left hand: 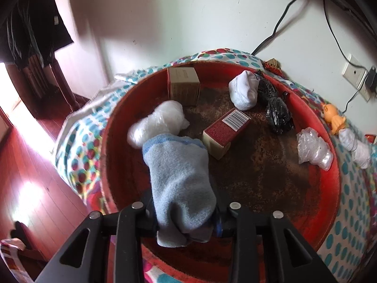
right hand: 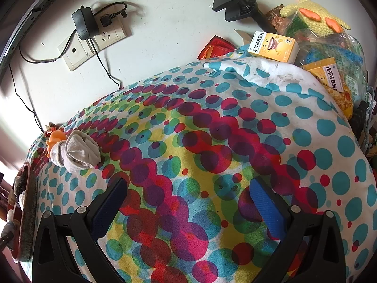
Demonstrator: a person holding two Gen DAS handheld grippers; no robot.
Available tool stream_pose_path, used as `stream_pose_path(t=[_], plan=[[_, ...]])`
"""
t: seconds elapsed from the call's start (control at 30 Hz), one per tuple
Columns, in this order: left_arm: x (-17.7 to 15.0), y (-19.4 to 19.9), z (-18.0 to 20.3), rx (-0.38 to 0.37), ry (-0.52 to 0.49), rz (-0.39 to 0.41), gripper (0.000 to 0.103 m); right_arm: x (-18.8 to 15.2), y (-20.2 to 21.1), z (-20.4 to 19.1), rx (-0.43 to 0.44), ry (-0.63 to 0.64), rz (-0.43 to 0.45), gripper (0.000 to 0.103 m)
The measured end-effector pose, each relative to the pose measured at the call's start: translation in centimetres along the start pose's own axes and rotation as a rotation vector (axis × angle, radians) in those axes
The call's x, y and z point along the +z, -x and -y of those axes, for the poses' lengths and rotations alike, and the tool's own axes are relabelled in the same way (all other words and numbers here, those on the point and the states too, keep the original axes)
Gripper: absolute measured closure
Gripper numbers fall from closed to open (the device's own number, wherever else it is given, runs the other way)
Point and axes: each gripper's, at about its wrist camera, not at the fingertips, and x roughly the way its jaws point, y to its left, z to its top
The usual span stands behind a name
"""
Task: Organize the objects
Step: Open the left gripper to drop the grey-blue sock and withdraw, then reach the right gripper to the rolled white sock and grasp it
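Left gripper [left hand: 186, 214] is holding a rolled light-blue sock [left hand: 180, 184] between its jaws, over the near edge of the round red tray [left hand: 329, 165]. The sock's far end is lying against a white plastic bag [left hand: 156, 123] and beside a red carton [left hand: 225, 132]. Right gripper [right hand: 188, 205] is hanging empty, jaws spread wide, over the dotted cloth [right hand: 235, 141]; a grey sock roll [right hand: 77, 154] is lying off to its left.
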Motion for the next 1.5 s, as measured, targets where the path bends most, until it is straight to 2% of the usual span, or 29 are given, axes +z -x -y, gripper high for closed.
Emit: stream_pose_path(t=[0.03,0.07,0.1,0.23,0.3,0.4,0.47,0.6,0.7,0.77,0.8,0.83,0.93,1.0,1.07,1.13,1.23,1.37,1.43,1.5], plan=[[0.0,-0.1,-0.2,-0.023,0.019,-0.003,0.052,0.0,0.0,0.0,0.0,0.0,0.0,0.0],[0.0,-0.1,-0.5,-0.029,0.037,0.002,0.033,0.0,-0.1,-0.1,-0.001,0.001,0.0,0.0],[0.0,0.4,-0.7,-0.027,0.048,0.028,0.022,0.0,0.0,-0.1,-0.002,0.002,-0.001,0.0],[-0.1,3.5,-0.7,-0.075,0.055,0.146,0.022,0.0,-0.1,-0.2,-0.003,0.004,-0.002,0.0],[-0.8,6.7,-0.2,-0.095,0.042,0.242,0.022,0.0,-0.1,-0.2,-0.011,0.01,-0.005,0.0],[-3.8,12.1,1.2,-0.164,0.038,0.439,0.019,0.0,-0.2,-0.5,-0.019,0.023,-0.01,0.0],[-6.4,13.8,3.0,-0.213,0.001,0.479,0.019,0.1,-0.3,-0.5,-0.023,0.032,-0.014,0.0],[-10.6,12.8,6.3,-0.311,-0.07,0.391,0.019,0.0,-0.6,-1.1,-0.063,0.067,-0.03,0.0],[-13.4,10.8,7.9,-0.362,-0.094,0.292,0.019,-0.4,-0.4,-3.3,-0.108,0.161,-0.023,0.0],[-13.6,9.4,8.4,-0.394,-0.071,0.197,0.019,-0.6,0.0,-5.4,-0.087,0.222,-0.003,0.0],[-13.4,9.0,8.4,-0.414,-0.061,0.174,0.019,-0.7,0.2,-6.9,-0.071,0.26,0.004,0.0],[-13.4,8.8,8.5,-0.423,-0.06,0.17,0.019,-0.7,0.4,-8.8,-0.067,0.31,0.014,0.0],[-13.5,8.9,8.8,-0.38,-0.091,0.197,0.019,-0.4,-0.2,-13.6,-0.075,0.422,0.025,0.0],[-13.5,9.2,8.6,-0.376,-0.099,0.209,0.019,-0.1,-1.3,-15.8,-0.054,0.433,-0.001,0.002],[-13.5,9.1,8.4,-0.391,-0.084,0.2,0.019,0.2,-2.3,-17.0,-0.068,0.422,-0.003,0.005],[-13.5,9.0,8.2,-0.393,-0.08,0.188,0.019,0.5,-3.5,-17.5,-0.092,0.407,-0.016,0.024],[-13.4,8.9,8.4,-0.403,-0.088,0.181,0.019,0.5,-5.5,-17.9,-0.066,0.38,-0.078,0.047],[-13.4,8.8,8.5,-0.415,-0.087,0.174,0.019,0.4,-6.1,-18.4,-0.063,0.39,-0.07,0.056],[-13.4,8.7,8.5,-0.41,-0.083,0.17,0.019,0.3,-5.7,-18.3,-0.067,0.393,-0.055,0.066],[-13.5,8.7,8.5,-0.407,-0.082,0.17,0.019,0.2,-5.3,-18.1,-0.063,0.393,-0.053,0.072]])
